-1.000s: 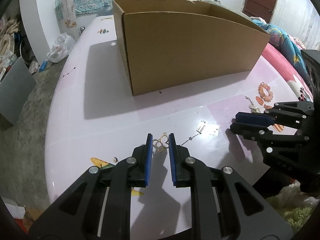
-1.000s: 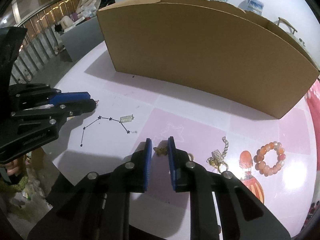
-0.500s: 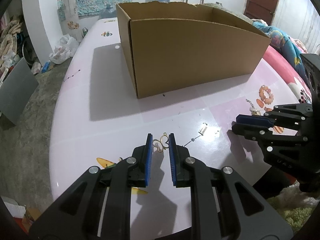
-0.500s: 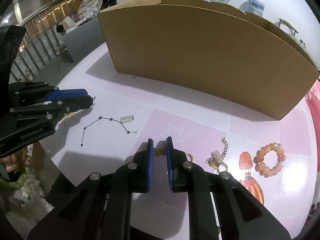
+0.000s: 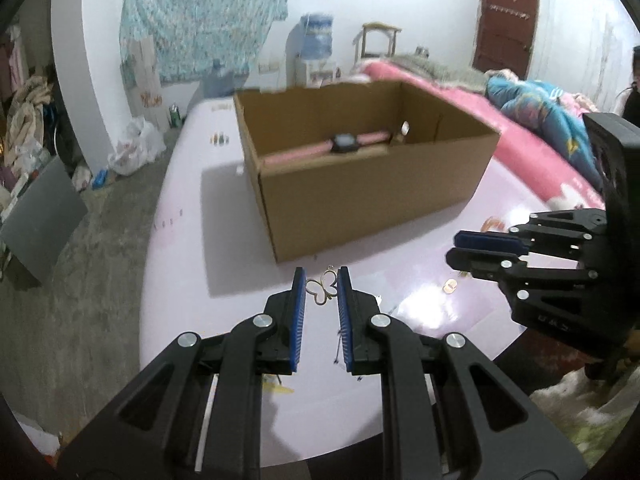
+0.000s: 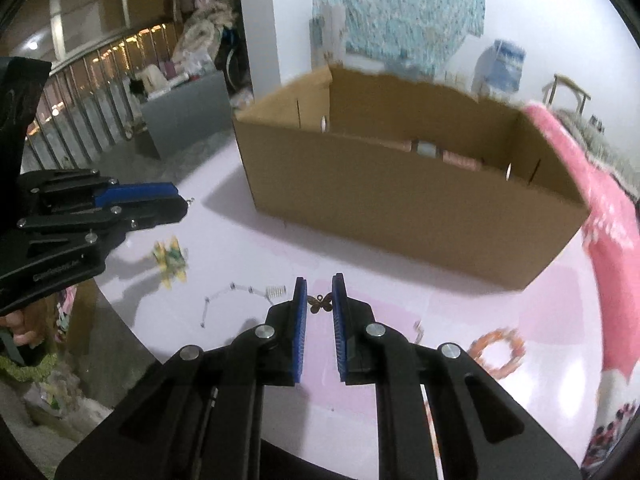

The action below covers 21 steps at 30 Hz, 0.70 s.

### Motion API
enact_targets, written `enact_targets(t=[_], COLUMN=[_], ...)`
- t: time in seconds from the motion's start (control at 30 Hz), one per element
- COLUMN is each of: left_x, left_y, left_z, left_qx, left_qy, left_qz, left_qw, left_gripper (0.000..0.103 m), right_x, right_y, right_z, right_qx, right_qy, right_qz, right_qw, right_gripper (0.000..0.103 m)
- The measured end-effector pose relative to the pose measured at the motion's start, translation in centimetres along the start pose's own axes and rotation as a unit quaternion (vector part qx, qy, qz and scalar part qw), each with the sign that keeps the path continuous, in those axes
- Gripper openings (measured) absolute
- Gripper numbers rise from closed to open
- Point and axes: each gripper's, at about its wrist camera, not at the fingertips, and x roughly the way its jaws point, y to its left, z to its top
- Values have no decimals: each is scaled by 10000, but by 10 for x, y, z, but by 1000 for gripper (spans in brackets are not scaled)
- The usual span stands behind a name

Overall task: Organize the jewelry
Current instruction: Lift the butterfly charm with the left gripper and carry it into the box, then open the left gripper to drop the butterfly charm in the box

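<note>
My left gripper [image 5: 321,286] is shut on a thin gold butterfly-outline charm [image 5: 324,289], held in the air above the pale pink table [image 5: 192,264]. My right gripper [image 6: 320,300] is shut on a small dark bronze butterfly charm [image 6: 321,303], also lifted off the table. Ahead of both stands an open cardboard box [image 5: 360,184] with a pink-strapped watch [image 5: 344,144] inside. Each gripper shows in the other's view: the right gripper [image 5: 472,250] at the right, the left gripper [image 6: 176,208] at the left.
On the table lie a star-link chain with a small comb charm [image 6: 240,294], an orange bead bracelet [image 6: 498,350] and a yellow-green sticker [image 6: 170,258]. A pink bedspread [image 6: 608,216] borders the table on the right. The table's round edge runs near both grippers.
Both grippers have risen with their charms, so the view now looks over the box rim onto the watch inside. The right jaws closed a little onto the bronze butterfly.
</note>
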Motion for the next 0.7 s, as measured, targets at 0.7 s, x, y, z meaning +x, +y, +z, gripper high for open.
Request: enact_targets(t=[0.7], left_x=[157], left_y=[-25], left_z=[183], left_qx=[176], left_qy=[1156], left_qz=[-1204], left_qw=[9858], left_gripper=[15], right_x=[81], right_y=[-145], right_z=[143], right_qx=[697], right_qy=[1005], right_qz=[654], right_qw=[9903], right_gripper=[13])
